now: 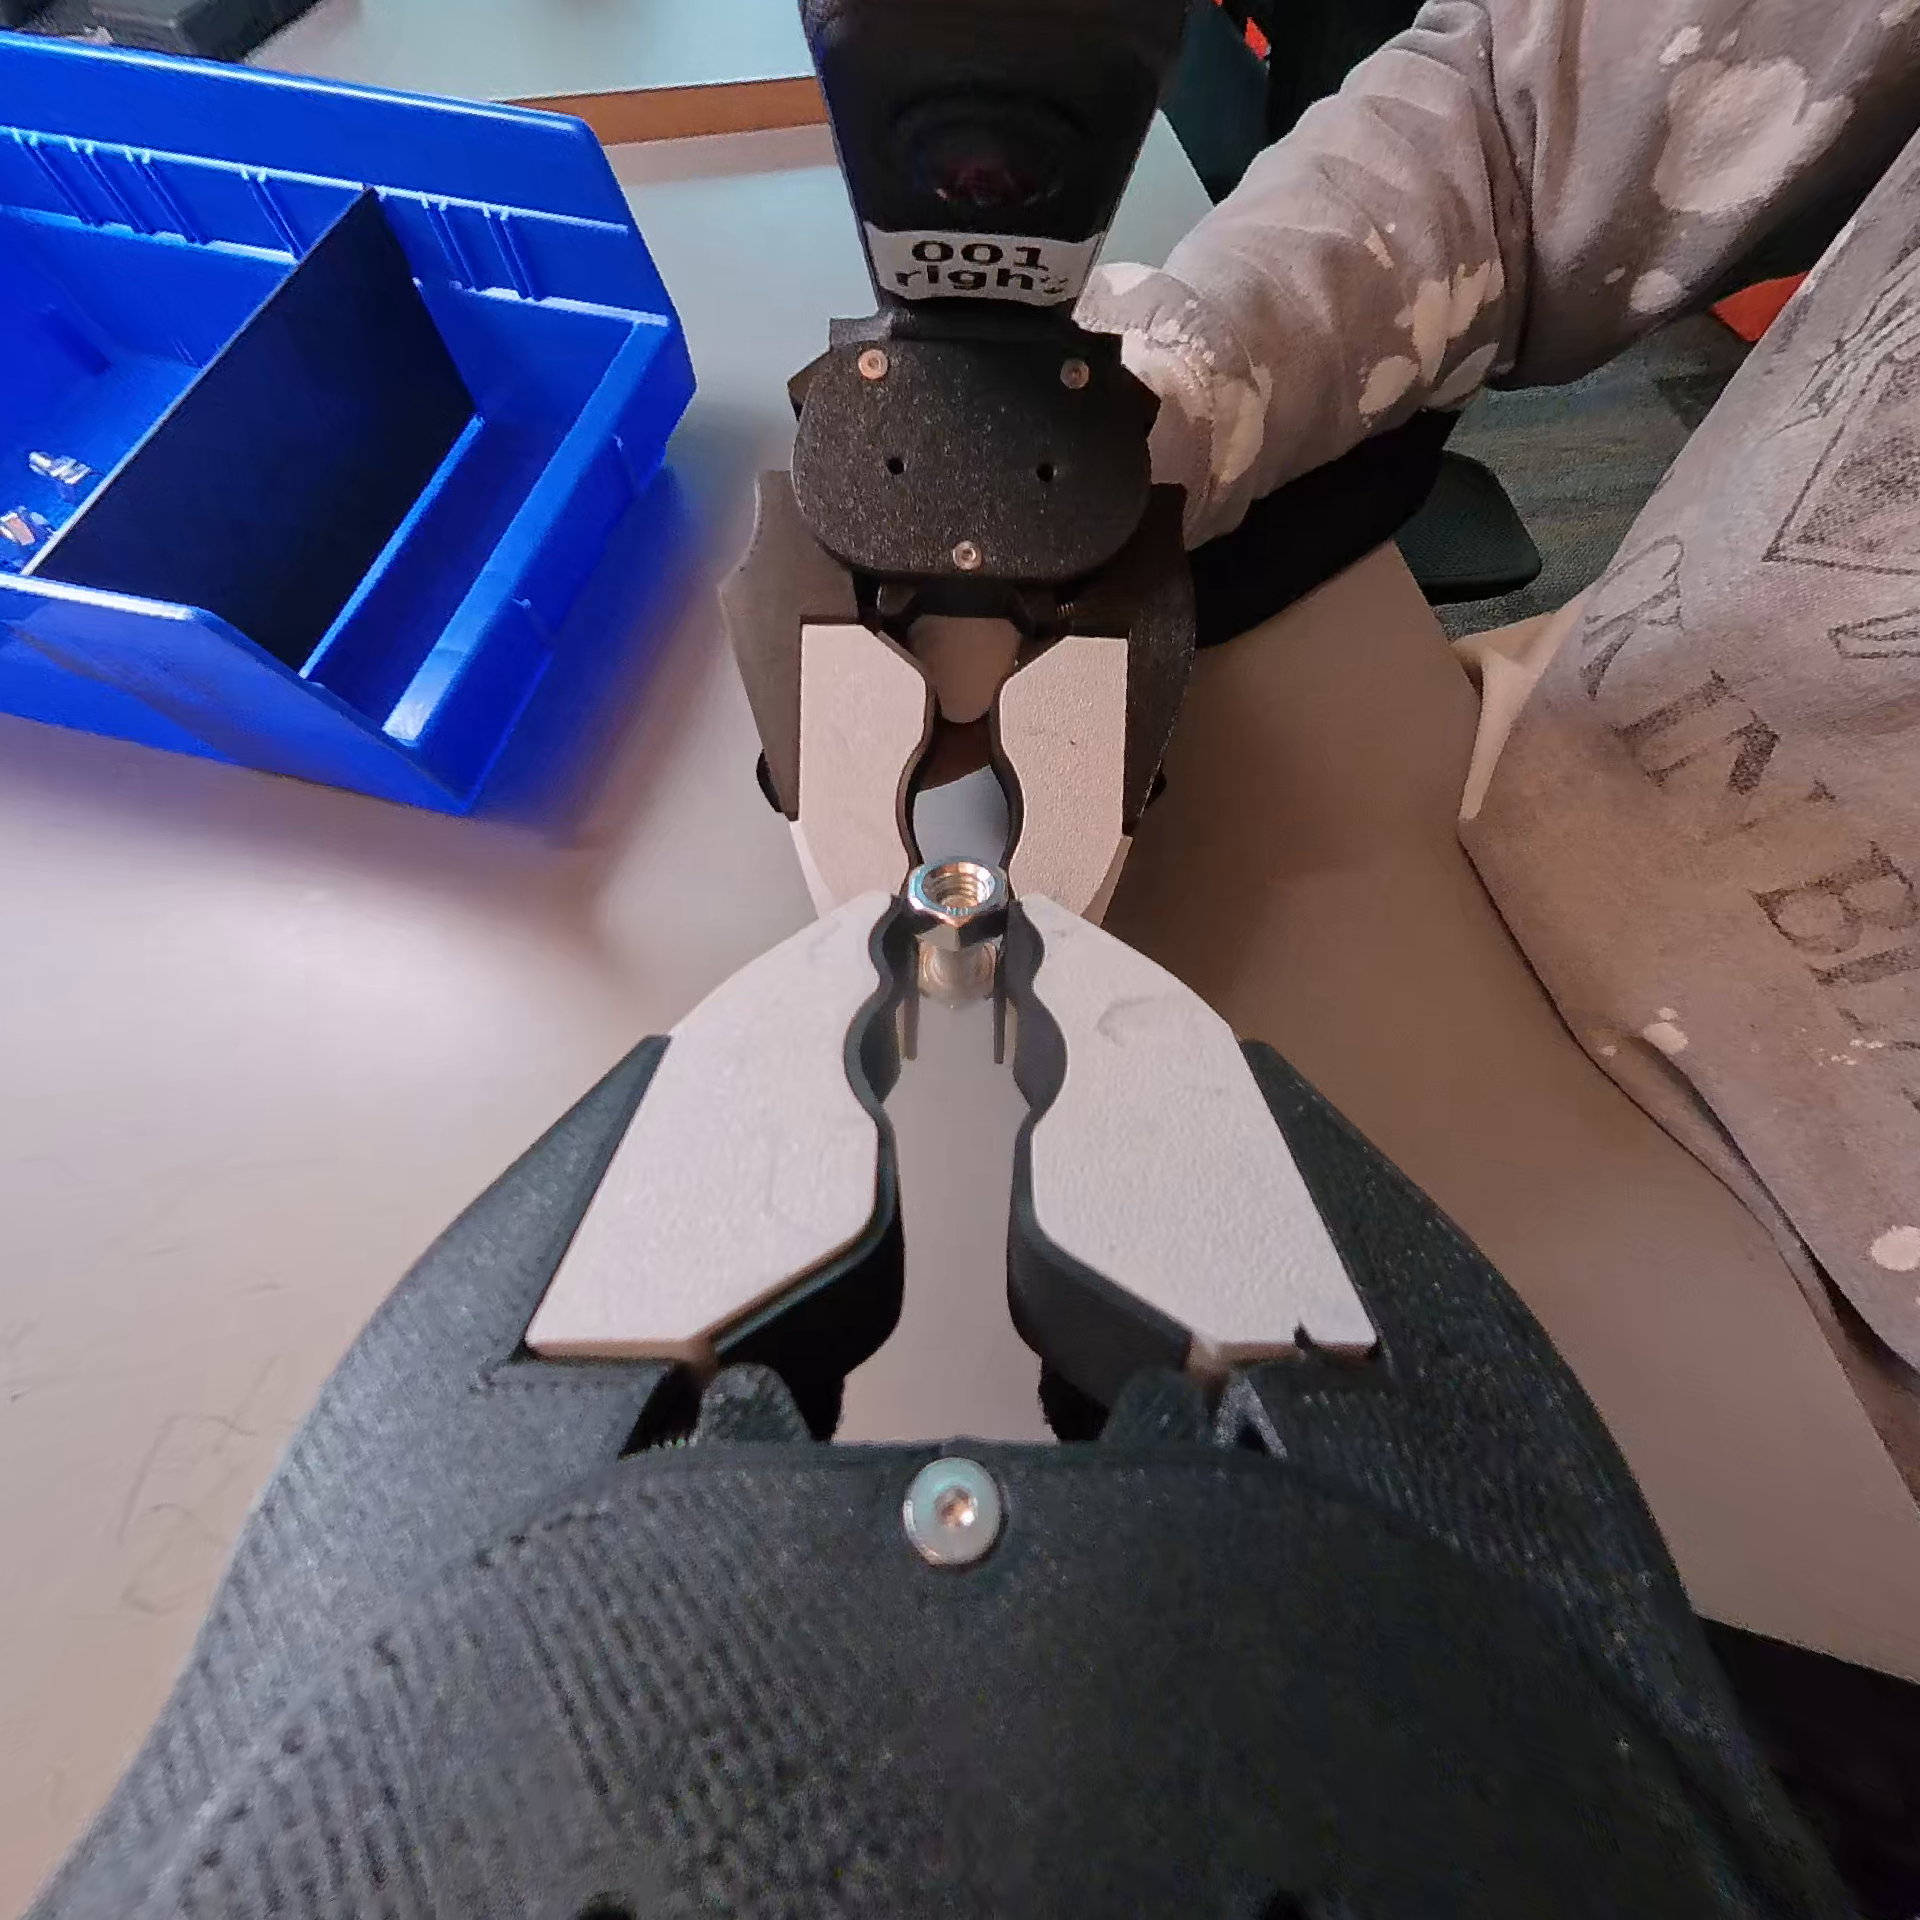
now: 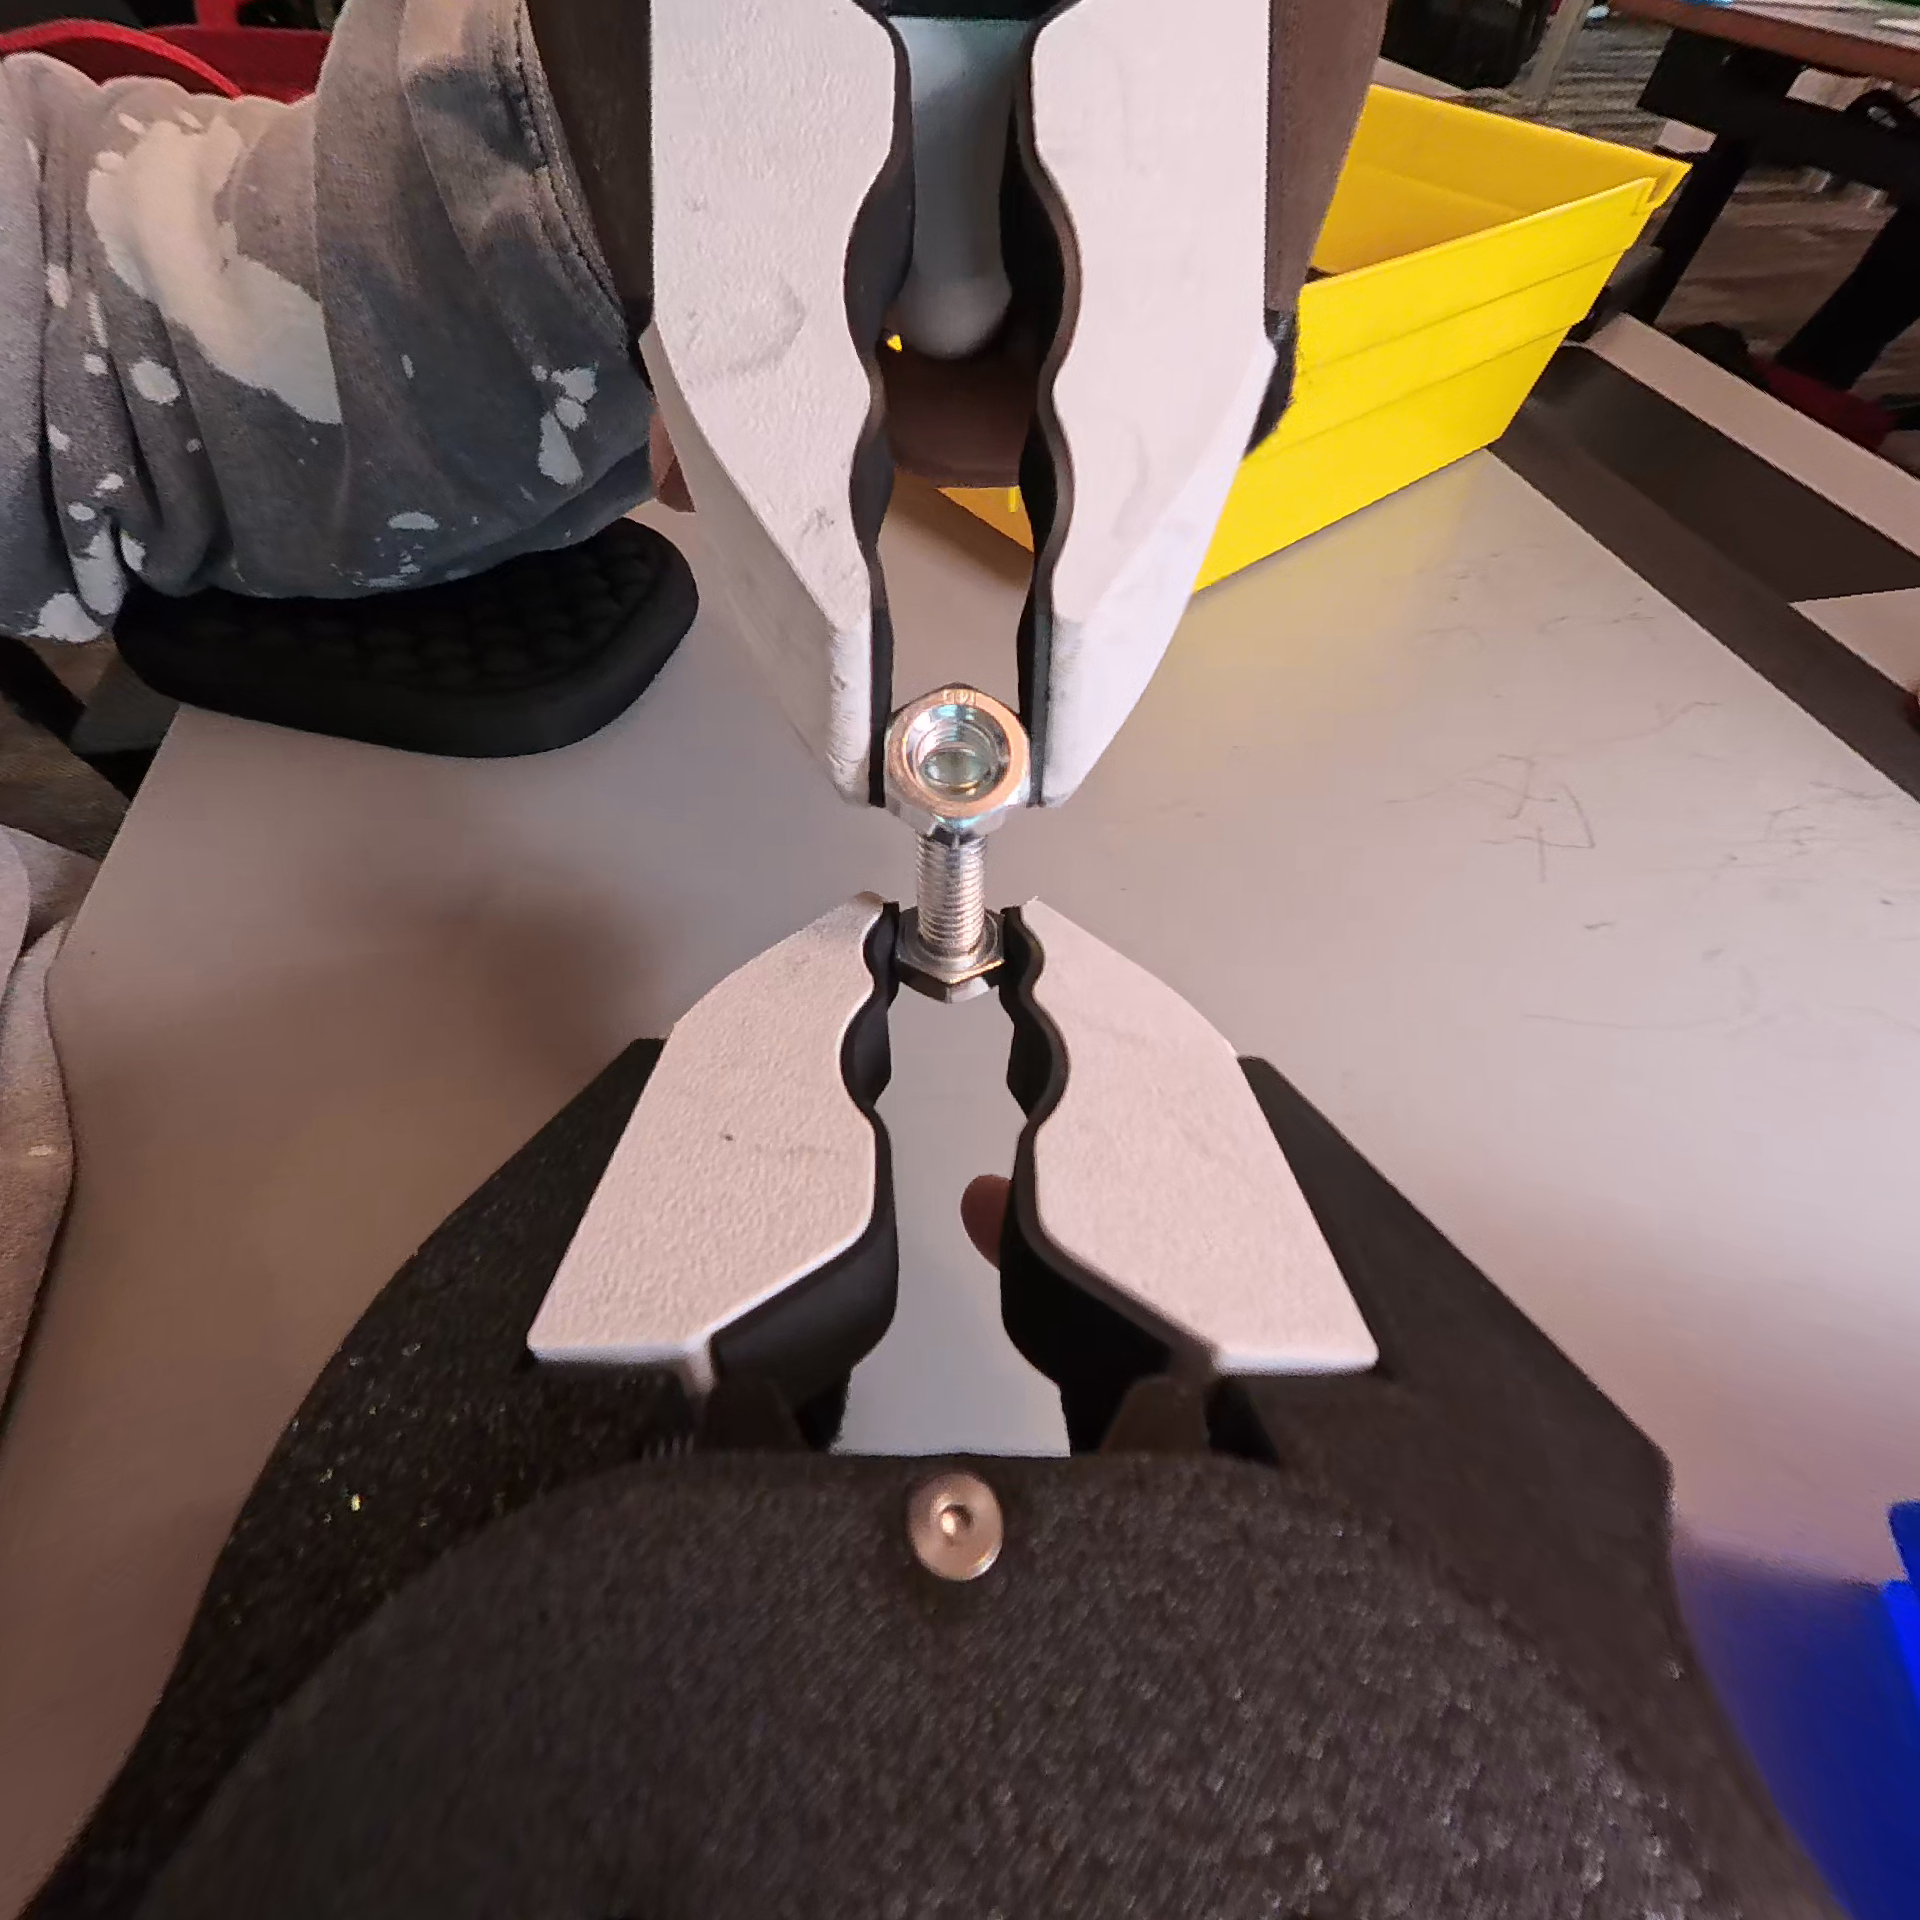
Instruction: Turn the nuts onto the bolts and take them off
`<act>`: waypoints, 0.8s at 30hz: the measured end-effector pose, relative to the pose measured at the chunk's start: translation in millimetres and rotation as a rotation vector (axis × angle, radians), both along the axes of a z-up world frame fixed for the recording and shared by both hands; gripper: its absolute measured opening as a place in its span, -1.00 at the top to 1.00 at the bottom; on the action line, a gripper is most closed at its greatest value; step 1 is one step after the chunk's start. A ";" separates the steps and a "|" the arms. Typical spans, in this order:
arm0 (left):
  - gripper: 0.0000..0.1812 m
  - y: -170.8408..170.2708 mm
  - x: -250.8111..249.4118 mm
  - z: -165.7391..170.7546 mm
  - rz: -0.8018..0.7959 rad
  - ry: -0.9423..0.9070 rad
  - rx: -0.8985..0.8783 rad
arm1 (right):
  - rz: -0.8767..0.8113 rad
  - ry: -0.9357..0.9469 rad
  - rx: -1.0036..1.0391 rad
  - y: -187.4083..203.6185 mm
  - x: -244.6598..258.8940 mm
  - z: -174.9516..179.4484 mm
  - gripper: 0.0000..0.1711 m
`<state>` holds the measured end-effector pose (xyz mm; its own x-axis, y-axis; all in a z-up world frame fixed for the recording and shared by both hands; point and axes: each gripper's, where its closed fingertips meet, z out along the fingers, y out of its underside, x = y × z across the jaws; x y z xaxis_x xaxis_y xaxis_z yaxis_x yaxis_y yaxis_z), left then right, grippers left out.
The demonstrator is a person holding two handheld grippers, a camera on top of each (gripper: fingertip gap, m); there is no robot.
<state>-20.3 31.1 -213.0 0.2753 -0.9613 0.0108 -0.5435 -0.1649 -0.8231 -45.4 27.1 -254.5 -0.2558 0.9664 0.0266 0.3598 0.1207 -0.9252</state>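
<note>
Our right claw (image 2: 951, 961) is closed on the nut (image 2: 948, 964), threaded on the bolt (image 2: 948, 894). Facing it tip to tip, our left claw (image 2: 954, 764) clamps the bolt's socket head, so the bolt spans the two, held above the pale surface (image 2: 1455, 883). A yellow bin (image 2: 1455, 291) sits behind the left claw; a blue bin (image 1: 343, 499) with a divider stands on the surface beside the right claw (image 1: 954, 873).

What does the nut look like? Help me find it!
Above the table, left tongs and right tongs meet tip to tip, joined by a silver bolt. The nut is the flat six-sided ring on the bolt, pinched in the right tongs.
</note>
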 end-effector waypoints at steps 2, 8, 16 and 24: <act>0.81 2.3 -0.1 -0.7 0.010 -0.008 0.003 | -0.012 -0.008 0.003 1.8 -0.1 -1.0 0.78; 0.80 18.6 0.5 10.6 0.082 -0.160 0.066 | -0.070 0.016 -0.040 13.1 0.3 5.5 0.78; 0.80 24.7 5.5 13.8 0.113 -0.238 0.108 | -0.124 0.044 -0.047 23.9 2.4 13.3 0.78; 0.80 27.3 5.6 17.6 0.130 -0.298 0.111 | -0.155 0.075 -0.032 28.6 2.9 17.9 0.78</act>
